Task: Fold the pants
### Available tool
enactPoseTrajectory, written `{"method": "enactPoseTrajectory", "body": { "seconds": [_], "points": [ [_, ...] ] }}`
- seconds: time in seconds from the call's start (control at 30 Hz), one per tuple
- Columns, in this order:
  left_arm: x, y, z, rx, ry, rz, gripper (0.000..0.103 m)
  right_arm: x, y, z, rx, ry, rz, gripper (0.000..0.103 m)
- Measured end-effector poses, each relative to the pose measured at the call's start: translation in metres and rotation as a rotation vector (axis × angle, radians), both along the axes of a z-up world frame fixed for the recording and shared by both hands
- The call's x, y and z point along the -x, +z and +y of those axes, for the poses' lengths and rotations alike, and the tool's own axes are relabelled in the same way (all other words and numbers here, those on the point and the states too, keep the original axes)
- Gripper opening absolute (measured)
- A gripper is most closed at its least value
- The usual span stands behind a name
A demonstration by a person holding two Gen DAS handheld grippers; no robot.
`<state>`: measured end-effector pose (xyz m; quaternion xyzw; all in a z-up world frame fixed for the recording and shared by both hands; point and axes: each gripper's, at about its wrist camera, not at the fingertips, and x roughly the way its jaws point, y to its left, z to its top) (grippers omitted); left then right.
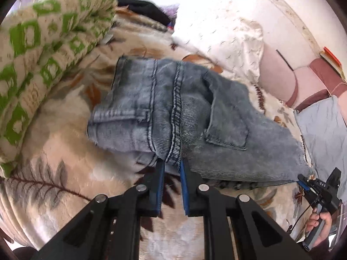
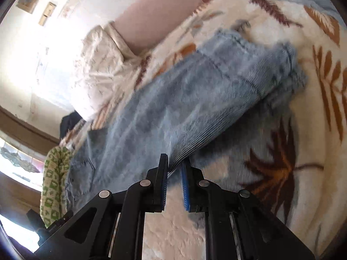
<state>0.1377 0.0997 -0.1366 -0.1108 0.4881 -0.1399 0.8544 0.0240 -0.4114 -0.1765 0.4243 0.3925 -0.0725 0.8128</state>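
Grey-blue denim pants hang stretched above a leaf-patterned blanket, back pockets and centre seam facing me. My left gripper is shut on the pants at the thick centre seam near the near edge. In the right wrist view the pants run away from me, blurred, with the hem end folded and resting on the blanket. My right gripper is shut on a ribbed edge of the fabric. The right gripper also shows in the left wrist view, pinching the pants' right corner, with a hand on its handle.
The cream blanket with brown and orange leaves covers the bed. A green-and-cream patterned quilt is heaped at left. A white pillow and pink headboard lie beyond; a grey cushion sits at right. Dark clothes lie far back.
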Motion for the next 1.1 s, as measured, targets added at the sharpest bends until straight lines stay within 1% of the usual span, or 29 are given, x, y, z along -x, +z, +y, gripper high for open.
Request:
{"method": "enactPoseTrajectory", "body": {
  "seconds": [0.03, 0.1, 0.13, 0.17, 0.2, 0.23, 0.27, 0.3, 0.33, 0.4, 0.43, 0.5, 0.57, 0.6, 0.63, 0.7, 0.73, 0.77, 0.83, 0.9, 0.93, 0.97, 1.0, 1.03, 1.1],
  "points": [
    [-0.001, -0.003, 0.002, -0.009, 0.006, 0.014, 0.018, -0.001, -0.004, 0.002, -0.012, 0.006, 0.026, 0.012],
    [0.003, 0.002, 0.003, -0.029, 0.000, 0.003, 0.019, -0.004, 0.000, 0.008, -0.001, 0.055, 0.048, 0.015],
    [0.007, 0.009, 0.002, -0.067, -0.008, -0.020, 0.019, -0.005, 0.010, 0.014, 0.025, 0.090, 0.049, 0.015],
    [0.013, 0.020, 0.002, -0.105, -0.020, -0.051, 0.019, -0.005, 0.020, 0.017, 0.026, 0.120, 0.052, 0.015],
    [0.018, 0.031, 0.002, -0.128, -0.036, -0.089, 0.019, -0.005, 0.025, 0.020, 0.014, 0.143, 0.052, 0.022],
    [0.022, 0.043, 0.002, -0.149, -0.047, -0.128, 0.019, -0.004, 0.034, 0.022, -0.010, 0.170, 0.037, 0.034],
    [0.025, 0.058, 0.001, -0.179, -0.056, -0.177, 0.019, -0.004, 0.043, 0.025, -0.010, 0.180, 0.011, 0.041],
    [0.024, 0.068, -0.002, -0.196, -0.069, -0.207, 0.023, -0.006, 0.053, 0.029, 0.012, 0.184, -0.011, 0.043],
    [0.021, 0.079, -0.006, -0.210, -0.085, -0.238, 0.029, -0.009, 0.062, 0.032, 0.040, 0.191, -0.028, 0.047],
    [0.007, 0.090, -0.014, -0.219, -0.095, -0.288, 0.035, -0.022, 0.074, 0.036, 0.080, 0.199, -0.063, 0.060],
    [-0.003, 0.090, -0.020, -0.235, -0.103, -0.303, 0.039, -0.028, 0.075, 0.035, 0.101, 0.191, -0.060, 0.066],
    [-0.026, 0.079, -0.029, -0.274, -0.099, -0.286, 0.040, -0.046, 0.069, 0.030, 0.190, 0.157, -0.020, 0.066],
    [-0.047, 0.060, -0.035, -0.282, -0.100, -0.246, 0.040, -0.065, 0.054, 0.016, 0.311, 0.108, 0.047, 0.066],
    [-0.054, 0.049, -0.037, -0.292, -0.097, -0.214, 0.040, -0.070, 0.046, 0.009, 0.335, 0.097, 0.074, 0.066],
    [-0.059, 0.037, -0.039, -0.299, -0.097, -0.180, 0.040, -0.077, 0.034, -0.004, 0.333, 0.081, 0.116, 0.066],
    [-0.065, 0.018, -0.036, -0.320, -0.091, -0.122, 0.040, -0.079, 0.017, -0.021, 0.303, 0.046, 0.164, 0.066],
    [-0.066, 0.009, -0.033, -0.338, -0.079, -0.103, 0.043, -0.078, 0.008, -0.031, 0.297, 0.021, 0.204, 0.063],
    [-0.068, 0.000, -0.026, -0.345, -0.073, -0.083, 0.043, -0.076, 0.003, -0.036, 0.294, 0.011, 0.226, 0.057],
    [-0.069, -0.010, -0.018, -0.335, -0.067, -0.067, 0.043, -0.071, -0.001, -0.044, 0.262, -0.015, 0.226, 0.055],
    [-0.065, -0.004, -0.015, -0.358, -0.053, -0.079, 0.043, -0.072, 0.006, -0.041, 0.283, -0.028, 0.250, 0.056],
    [-0.062, 0.004, -0.016, -0.354, -0.050, -0.096, 0.043, -0.075, 0.010, -0.036, 0.301, -0.024, 0.256, 0.057],
    [-0.058, 0.016, -0.018, -0.340, -0.052, -0.131, 0.043, -0.079, 0.016, -0.031, 0.309, -0.001, 0.241, 0.057],
    [-0.054, 0.028, -0.021, -0.326, -0.061, -0.166, 0.043, -0.085, 0.022, -0.023, 0.304, 0.038, 0.209, 0.057],
    [-0.050, 0.039, -0.026, -0.305, -0.071, -0.197, 0.045, -0.094, 0.032, -0.013, 0.288, 0.090, 0.167, 0.057],
    [-0.043, 0.054, -0.041, -0.240, -0.092, -0.240, 0.049, -0.118, 0.050, 0.007, 0.234, 0.192, 0.089, 0.057]
  ]
}}
